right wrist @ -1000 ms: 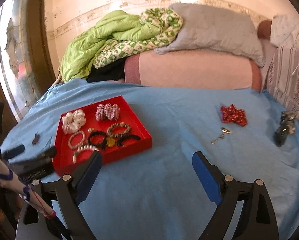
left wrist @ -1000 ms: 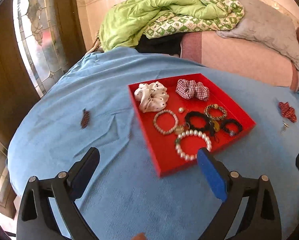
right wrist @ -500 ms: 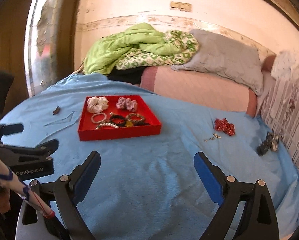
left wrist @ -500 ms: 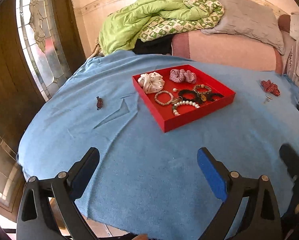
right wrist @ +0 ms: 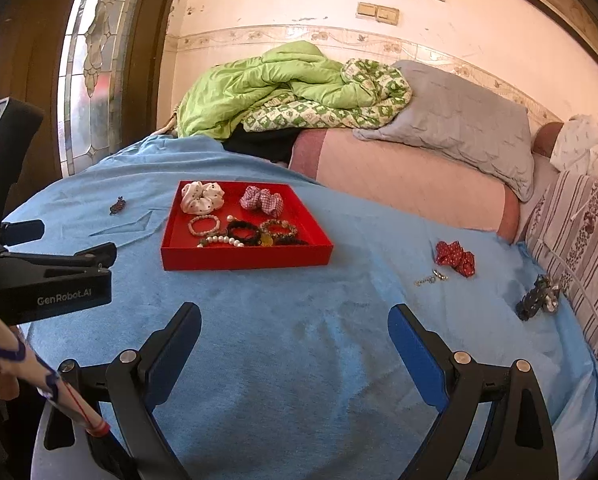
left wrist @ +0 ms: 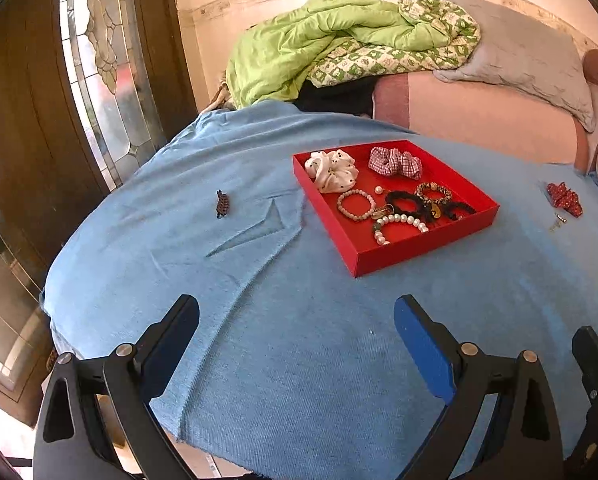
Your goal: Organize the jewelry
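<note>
A red tray sits on the blue cloth and holds a white scrunchie, a checked scrunchie, a pearl bracelet and several other bracelets. Loose on the cloth lie a small dark hair clip left of the tray, a red scrunchie, a small metal earring and a dark clip to the right. My left gripper is open and empty, well short of the tray. My right gripper is open and empty, also back from it.
The blue cloth covers a rounded surface that drops off at the near and left edges. Behind it are a green quilt, a grey pillow and a pink mattress. A glass-panelled door stands left. The left gripper's body shows in the right view.
Both grippers have pulled back and up from the tray, which looks smaller and farther now. Both stay open and empty. Nothing on the cloth has moved.
</note>
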The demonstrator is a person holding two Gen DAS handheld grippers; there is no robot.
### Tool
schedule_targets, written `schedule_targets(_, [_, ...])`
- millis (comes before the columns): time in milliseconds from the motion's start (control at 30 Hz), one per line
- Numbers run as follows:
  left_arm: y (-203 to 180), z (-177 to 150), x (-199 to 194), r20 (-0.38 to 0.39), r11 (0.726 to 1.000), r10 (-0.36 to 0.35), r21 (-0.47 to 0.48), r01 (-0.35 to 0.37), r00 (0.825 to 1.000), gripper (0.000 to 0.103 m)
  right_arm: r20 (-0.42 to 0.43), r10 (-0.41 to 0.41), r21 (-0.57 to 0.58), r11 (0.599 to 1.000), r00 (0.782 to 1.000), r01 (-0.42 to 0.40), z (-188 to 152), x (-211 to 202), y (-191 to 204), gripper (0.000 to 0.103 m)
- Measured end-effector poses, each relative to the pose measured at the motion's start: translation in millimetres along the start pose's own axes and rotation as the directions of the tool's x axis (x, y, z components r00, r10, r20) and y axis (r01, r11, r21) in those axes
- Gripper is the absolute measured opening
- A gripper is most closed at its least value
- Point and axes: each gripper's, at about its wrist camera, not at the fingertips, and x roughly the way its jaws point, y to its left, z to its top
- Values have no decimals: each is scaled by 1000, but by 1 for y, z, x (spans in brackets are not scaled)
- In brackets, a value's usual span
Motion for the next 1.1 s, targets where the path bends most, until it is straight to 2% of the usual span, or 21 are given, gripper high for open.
schedule_targets(1100, [-1, -2, 0, 3, 1000, 11, 10, -11, 1000, 98, -30, 4, 20, 1000, 1000, -3, -4, 6, -6, 97])
